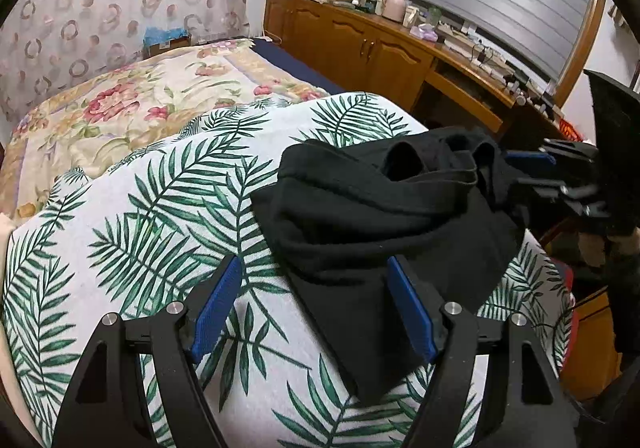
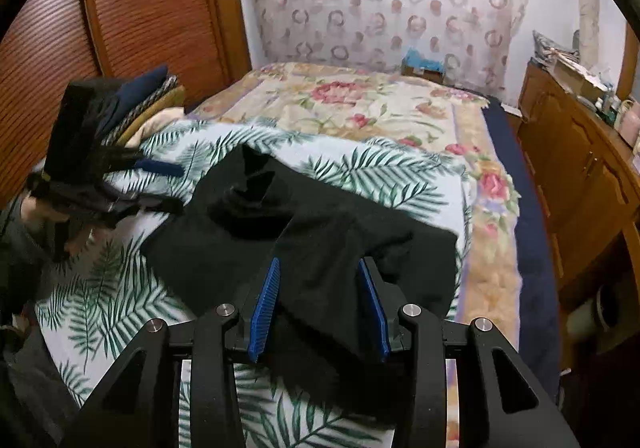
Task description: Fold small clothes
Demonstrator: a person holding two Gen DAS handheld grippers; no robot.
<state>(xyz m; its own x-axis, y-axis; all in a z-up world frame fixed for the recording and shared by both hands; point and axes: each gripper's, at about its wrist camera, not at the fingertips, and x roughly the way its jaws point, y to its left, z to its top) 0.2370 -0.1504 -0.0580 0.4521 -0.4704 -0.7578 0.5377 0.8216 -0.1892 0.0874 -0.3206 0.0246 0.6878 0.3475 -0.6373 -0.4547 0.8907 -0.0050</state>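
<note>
Left wrist view: leaf-print cover (image 1: 160, 208) on bed, wooden cabinets (image 1: 360, 44) behind; both claws parted.

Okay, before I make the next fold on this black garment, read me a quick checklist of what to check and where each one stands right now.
1. Left gripper released: ok, its fingers stand wide with one garment corner lying loose between them.
2. Right gripper released: ok, gaps show beside both blue pads.
3. Black garment flat: not ok, it is bunched with open loops at the far edge.
4. Garment fully on the leaf-print cloth: ok.
5. Room to fold: ok, the folded pile sits apart near the wardrobe.
6. Which seam or edge to grab next: cannot tell, the fabric is too dark.
</note>
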